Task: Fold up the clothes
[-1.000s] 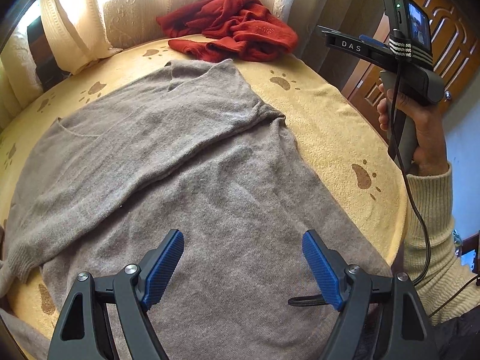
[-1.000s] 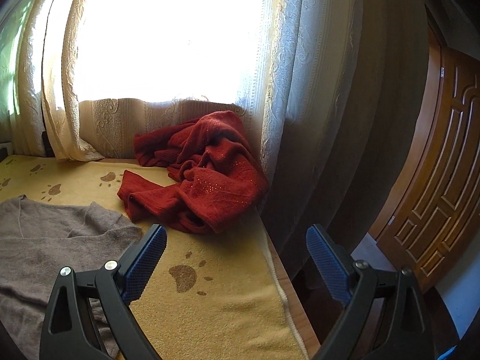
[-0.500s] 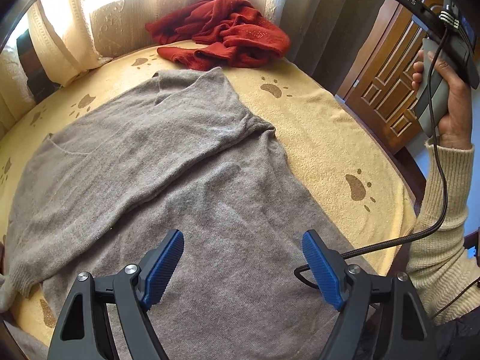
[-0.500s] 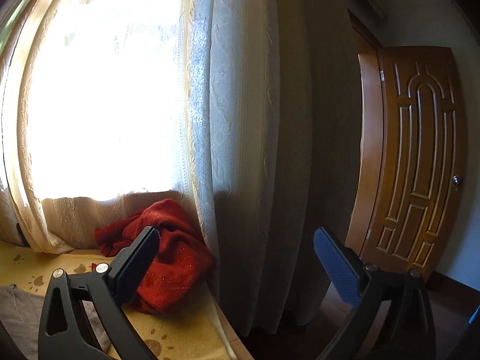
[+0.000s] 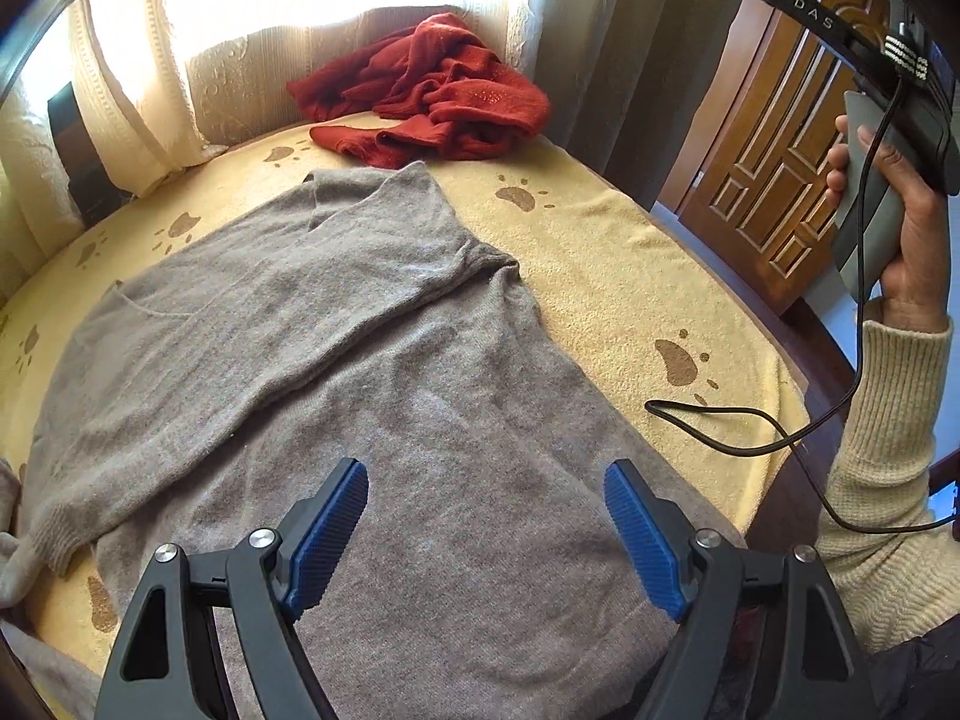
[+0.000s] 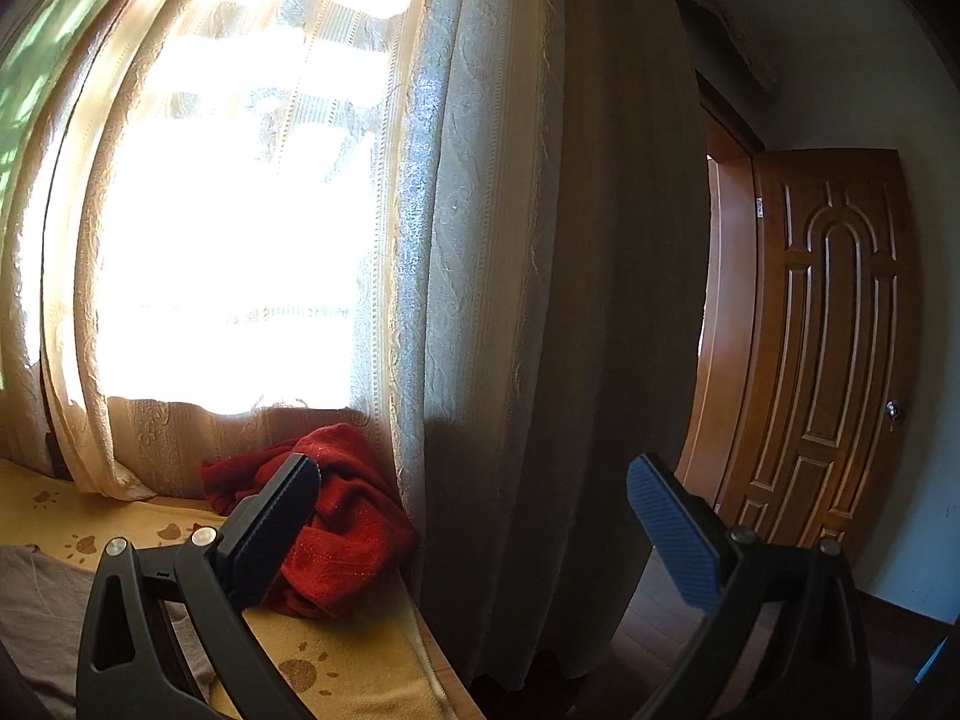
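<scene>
Hovering over the near hem of the grey sweater, spread flat on our yellow paw-print cover, our left gripper gapes empty; far behind lies a red garment; rightward, our right gripper is raised, jaws released.

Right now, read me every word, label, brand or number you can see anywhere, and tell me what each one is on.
"DAS": pale letters on the black bar at the top of the right gripper, seen from the left wrist view.
Small pale sticker on the door frame: too small to read.
Nothing readable on the gray sweater, the red garment or the yellow paw-print cover.
</scene>
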Available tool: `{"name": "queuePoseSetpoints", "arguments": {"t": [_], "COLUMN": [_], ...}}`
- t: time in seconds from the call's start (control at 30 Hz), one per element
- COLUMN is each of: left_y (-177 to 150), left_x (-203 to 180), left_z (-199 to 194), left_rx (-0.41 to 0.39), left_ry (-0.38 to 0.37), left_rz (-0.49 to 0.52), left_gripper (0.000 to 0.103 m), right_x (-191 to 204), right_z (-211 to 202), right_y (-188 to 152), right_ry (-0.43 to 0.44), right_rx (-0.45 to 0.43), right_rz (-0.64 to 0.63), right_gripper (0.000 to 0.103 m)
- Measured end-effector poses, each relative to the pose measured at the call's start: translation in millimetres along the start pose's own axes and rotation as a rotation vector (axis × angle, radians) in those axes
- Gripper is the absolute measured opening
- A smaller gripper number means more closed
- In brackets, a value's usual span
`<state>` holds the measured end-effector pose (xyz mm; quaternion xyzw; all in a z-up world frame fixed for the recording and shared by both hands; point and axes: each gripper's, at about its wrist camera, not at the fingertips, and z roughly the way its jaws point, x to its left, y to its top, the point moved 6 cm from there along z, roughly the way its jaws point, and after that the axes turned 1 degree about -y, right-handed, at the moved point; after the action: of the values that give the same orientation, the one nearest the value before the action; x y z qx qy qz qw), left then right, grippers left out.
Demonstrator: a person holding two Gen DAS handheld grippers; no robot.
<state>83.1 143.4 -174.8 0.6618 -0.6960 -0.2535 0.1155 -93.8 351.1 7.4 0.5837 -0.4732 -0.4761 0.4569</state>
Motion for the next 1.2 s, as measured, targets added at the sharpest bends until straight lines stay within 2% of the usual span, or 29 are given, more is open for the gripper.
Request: {"name": "queuePoseSetpoints", "arguments": {"t": [0.07, 0.17, 0.23, 0.33, 0.37, 0.43, 0.53, 0.6, 0.73, 0.93, 1.03, 1.13, 1.2], "left_y": [-3.2, -8.3, -11.3, -16.4, -18.6, -25.7, -40.8, -55.5, -88.1, -140.2, -164.3, -188.4, -204.5], "left_x": [1.9, 6.0, 12.1, 24.9, 32.6, 53.2, 88.7, 110.2, 144.3, 183.5, 199.4, 214.4, 224.6], "left_z": [-5.8, -17.4, -28.3, -46.5, -53.3, -67.7, -87.6, -96.8, -104.6, -122.7, -139.6, -155.6, -162.9], "left_rx": [-0.013, -0.043, -0.080, -0.147, -0.178, -0.244, -0.325, -0.353, -0.358, -0.342, -0.337, -0.313, -0.282], "left_ry": [0.000, 0.004, 0.006, 0.024, 0.057, 0.176, 0.315, 0.373, 0.423, 0.624, 0.794, 1.010, 1.108], "left_rz": [-0.005, -0.013, -0.030, -0.070, -0.085, -0.120, -0.188, -0.236, -0.325, -0.417, -0.433, -0.425, -0.428], "left_gripper": [0.083, 0.083, 0.083, 0.083, 0.083, 0.083, 0.083, 0.083, 0.083, 0.083, 0.083, 0.083, 0.083], "right_x": [13.1, 52.3, 82.8, 125.2, 137.9, 161.1, 192.2, 212.1, 250.7, 299.7, 322.8, 343.2, 354.3], "right_z": [-1.6, -3.6, -9.1, -24.1, -30.2, -43.6, -69.7, -89.3, -126.8, -180.1, -205.6, -229.0, -242.2], "right_y": [-5.8, -24.2, -40.2, -64.6, -72.7, -88.9, -113.2, -129.2, -156.1, -183.7, -195.1, -199.8, -202.9], "right_ry": [0.087, 0.357, 0.469, 0.514, 0.540, 0.597, 0.686, 0.756, 0.887, 1.061, 1.147, 1.236, 1.270], "right_rx": [0.042, 0.157, 0.215, 0.248, 0.262, 0.293, 0.342, 0.382, 0.436, 0.500, 0.529, 0.545, 0.541], "right_rz": [0.002, 0.000, -0.029, -0.121, -0.139, -0.169, -0.216, -0.248, -0.311, -0.362, -0.386, -0.405, -0.432], "right_gripper": [0.103, 0.103, 0.103, 0.103, 0.103, 0.103, 0.103, 0.103, 0.103, 0.103, 0.103, 0.103, 0.103]}}
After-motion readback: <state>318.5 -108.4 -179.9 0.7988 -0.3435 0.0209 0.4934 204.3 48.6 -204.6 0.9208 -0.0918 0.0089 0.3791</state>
